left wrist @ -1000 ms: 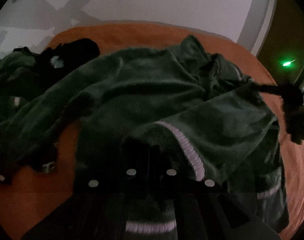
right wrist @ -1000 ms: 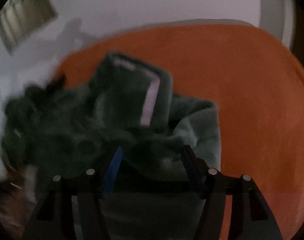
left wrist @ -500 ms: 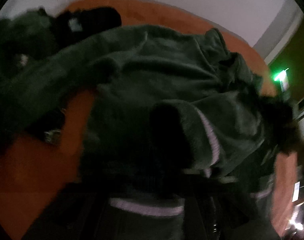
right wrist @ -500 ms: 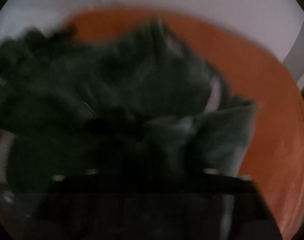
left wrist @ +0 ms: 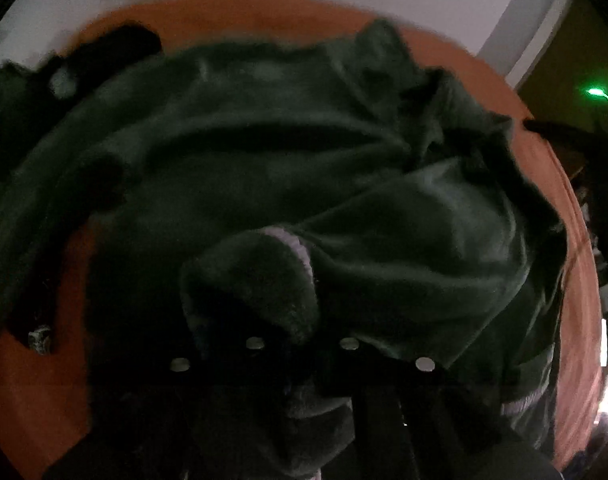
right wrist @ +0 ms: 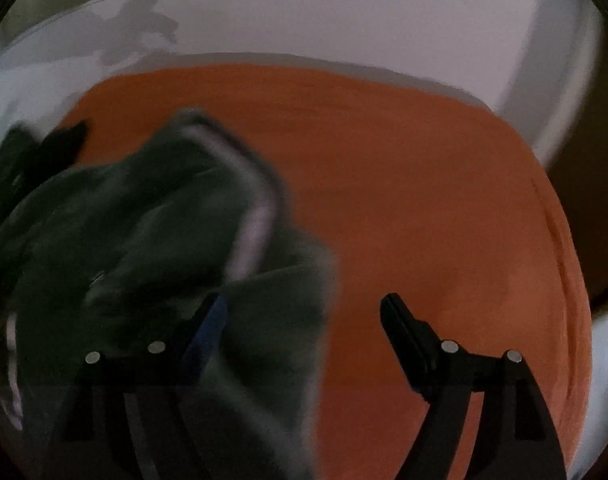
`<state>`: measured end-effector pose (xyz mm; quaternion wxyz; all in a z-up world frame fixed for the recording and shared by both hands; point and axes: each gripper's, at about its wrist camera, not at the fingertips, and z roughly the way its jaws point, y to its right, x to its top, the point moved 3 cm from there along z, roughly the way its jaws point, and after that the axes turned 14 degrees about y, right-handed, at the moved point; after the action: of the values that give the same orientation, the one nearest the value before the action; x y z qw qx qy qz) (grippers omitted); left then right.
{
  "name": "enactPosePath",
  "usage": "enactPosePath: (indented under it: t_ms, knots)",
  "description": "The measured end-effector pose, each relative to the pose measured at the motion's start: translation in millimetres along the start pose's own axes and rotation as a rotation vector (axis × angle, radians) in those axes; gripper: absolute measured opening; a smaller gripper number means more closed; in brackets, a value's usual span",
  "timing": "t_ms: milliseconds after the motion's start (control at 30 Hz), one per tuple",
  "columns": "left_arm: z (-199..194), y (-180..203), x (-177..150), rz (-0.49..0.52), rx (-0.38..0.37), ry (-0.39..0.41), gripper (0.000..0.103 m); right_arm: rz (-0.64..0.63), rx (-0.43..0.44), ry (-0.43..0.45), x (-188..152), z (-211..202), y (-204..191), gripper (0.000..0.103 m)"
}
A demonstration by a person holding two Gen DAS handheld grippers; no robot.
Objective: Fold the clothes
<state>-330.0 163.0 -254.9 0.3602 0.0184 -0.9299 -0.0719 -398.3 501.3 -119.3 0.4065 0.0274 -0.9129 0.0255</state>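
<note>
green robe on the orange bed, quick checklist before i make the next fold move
1. Left gripper clamped on the green robe: ok, a cuff bunches between its fingers.
2. Right gripper free of cloth: ok, jaws wide apart.
3. Orange bed bare beside the robe for laying it out: ok.
4. Robe spread flat: not ok, rumpled.
5. Black garment off the robe: cannot tell, too dark.
</note>
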Motion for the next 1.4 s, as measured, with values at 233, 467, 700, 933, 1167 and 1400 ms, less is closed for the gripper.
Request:
enactPosePath:
  t_ms: [233, 467, 700, 933, 1167, 1400]
  knots:
    - [-65, -12, -5, -0.036, 0.038, 0.075, 0.007, 0.156, 0.171, -0.199, -2, 67, 0, 0.042]
    - [-72, -10, -13, -0.047, -0.002, 0.061, 0.007, 0.104, 0.095, -0.176, -5, 83, -20, 0.01]
    - [-59, -11, -14, -0.013, 0.007, 0.075, 0.008, 0.223, -0.036, -0.013, 29, 78, 47, 0.01]
    - [-43, -27, -28, -0.123, -0.034, -0.013, 0.054, 0.53, 0.144, -0.127, -4, 80, 60, 0.029]
    - [-38, -23, -27, -0.112, -0.02, -0.01, 0.061, 0.237, 0.14, -0.11, -93, -28, -11, 0.074]
    - [-23, -13, -26, -0.08, 0.035, -0.019, 0.006, 0.278, 0.092, -0.082, -116, -31, -15, 0.018]
